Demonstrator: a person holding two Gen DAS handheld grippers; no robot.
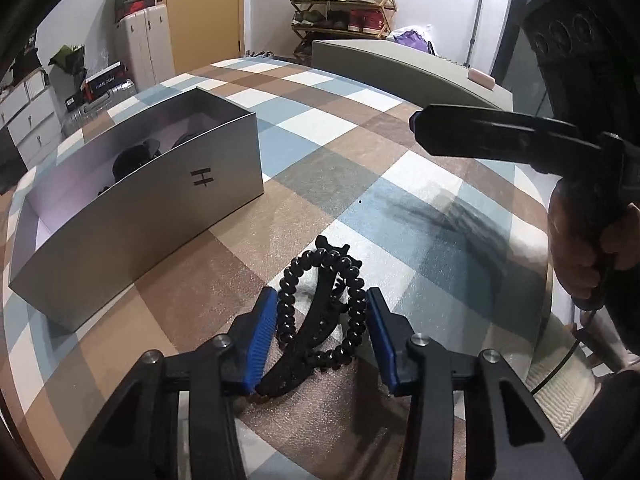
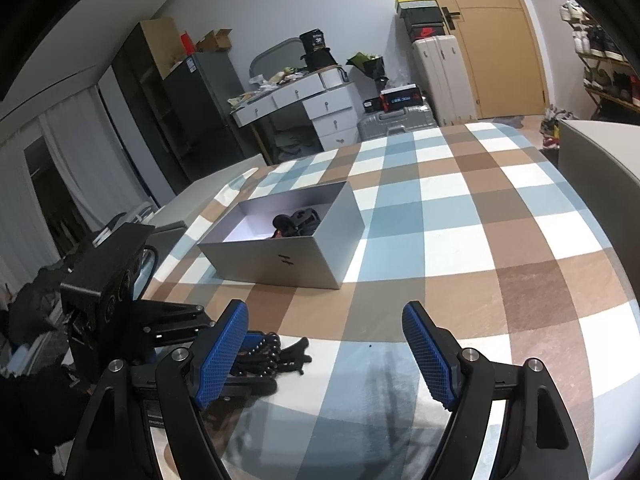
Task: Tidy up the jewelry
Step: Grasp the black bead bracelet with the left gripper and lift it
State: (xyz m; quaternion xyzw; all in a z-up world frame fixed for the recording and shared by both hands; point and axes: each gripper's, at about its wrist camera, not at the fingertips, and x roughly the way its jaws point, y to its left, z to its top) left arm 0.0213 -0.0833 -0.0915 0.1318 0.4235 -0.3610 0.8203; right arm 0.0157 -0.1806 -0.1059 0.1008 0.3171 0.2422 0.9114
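A black bead bracelet (image 1: 320, 300) lies on the checked tablecloth (image 1: 360, 136), draped over a black hair clip (image 1: 298, 354). My left gripper (image 1: 320, 296) straddles the bracelet, and its blue pads (image 1: 262, 334) touch the beads on both sides. In the right wrist view the same bracelet (image 2: 264, 350) and hair clip (image 2: 294, 354) show low on the left, with the left gripper (image 2: 244, 340) on them. My right gripper (image 2: 325, 308) stands open over the cloth with nothing between its fingers. An open grey box (image 1: 160, 200) holds several dark items (image 2: 296, 220).
The grey box (image 2: 280, 256) stands on the table beyond both grippers. A hand (image 1: 580, 248) holds the right gripper (image 1: 472, 130) at the right edge. Around the table are a shoe rack (image 1: 344, 0), a white desk (image 2: 304, 100), suitcases (image 2: 440, 76) and a door.
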